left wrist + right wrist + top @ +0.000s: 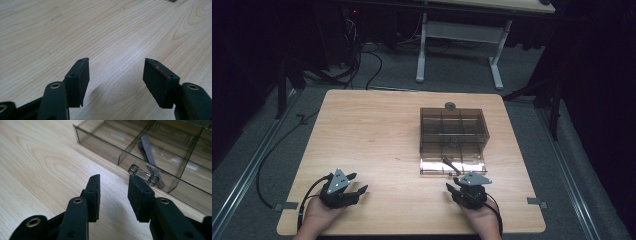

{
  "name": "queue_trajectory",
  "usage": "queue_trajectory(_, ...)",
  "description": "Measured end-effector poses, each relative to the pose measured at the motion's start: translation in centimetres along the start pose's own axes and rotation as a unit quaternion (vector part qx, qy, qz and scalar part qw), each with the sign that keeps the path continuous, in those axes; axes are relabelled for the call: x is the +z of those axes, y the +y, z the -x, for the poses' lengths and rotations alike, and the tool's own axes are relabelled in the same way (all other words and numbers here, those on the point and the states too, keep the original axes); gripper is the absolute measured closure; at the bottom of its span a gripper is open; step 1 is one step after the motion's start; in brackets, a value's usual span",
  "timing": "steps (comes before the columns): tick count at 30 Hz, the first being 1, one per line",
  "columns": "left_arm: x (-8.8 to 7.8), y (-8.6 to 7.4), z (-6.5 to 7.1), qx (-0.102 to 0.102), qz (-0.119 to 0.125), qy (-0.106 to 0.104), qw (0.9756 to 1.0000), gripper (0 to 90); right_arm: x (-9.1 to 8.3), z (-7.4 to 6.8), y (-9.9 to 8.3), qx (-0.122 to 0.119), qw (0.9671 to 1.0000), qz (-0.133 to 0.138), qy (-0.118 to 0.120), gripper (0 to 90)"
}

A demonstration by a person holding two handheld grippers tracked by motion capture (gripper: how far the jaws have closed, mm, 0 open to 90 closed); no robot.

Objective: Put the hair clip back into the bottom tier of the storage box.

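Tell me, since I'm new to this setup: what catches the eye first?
The smoky transparent plastic compartment box right of centre on the light wooden table, a dark slim clip lying in its near tray. Nearer the person, the left gripper and right gripper rest open on the wood.

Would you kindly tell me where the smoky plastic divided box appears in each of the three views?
High view: divided box right of centre on the table, beyond the right tool.
Left gripper view: a sliver at the top edge, probably its corner.
Right gripper view: upper right, holding a dark clip.
Shared landmark: wood-grain table.
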State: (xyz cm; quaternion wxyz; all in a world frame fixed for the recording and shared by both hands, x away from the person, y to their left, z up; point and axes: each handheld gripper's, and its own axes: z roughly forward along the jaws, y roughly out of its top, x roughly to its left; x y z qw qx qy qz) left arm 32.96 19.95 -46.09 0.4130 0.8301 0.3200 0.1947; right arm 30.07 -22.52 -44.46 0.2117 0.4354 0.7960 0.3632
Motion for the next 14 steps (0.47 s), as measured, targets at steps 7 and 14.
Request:
queue_trajectory(7,0.0,0.0,0.0,-0.002,0.003,0.001,1.0000,38.4,-1.2,0.6,-1.7,0.045,0.9954,0.084,-0.008,58.3)
queue_trajectory(14,0.0,0.0,0.1,0.000,0.001,0.005,1.0000,38.3,-1.1,0.6,-1.9,0.050,0.9948,0.088,-0.007,55.9)
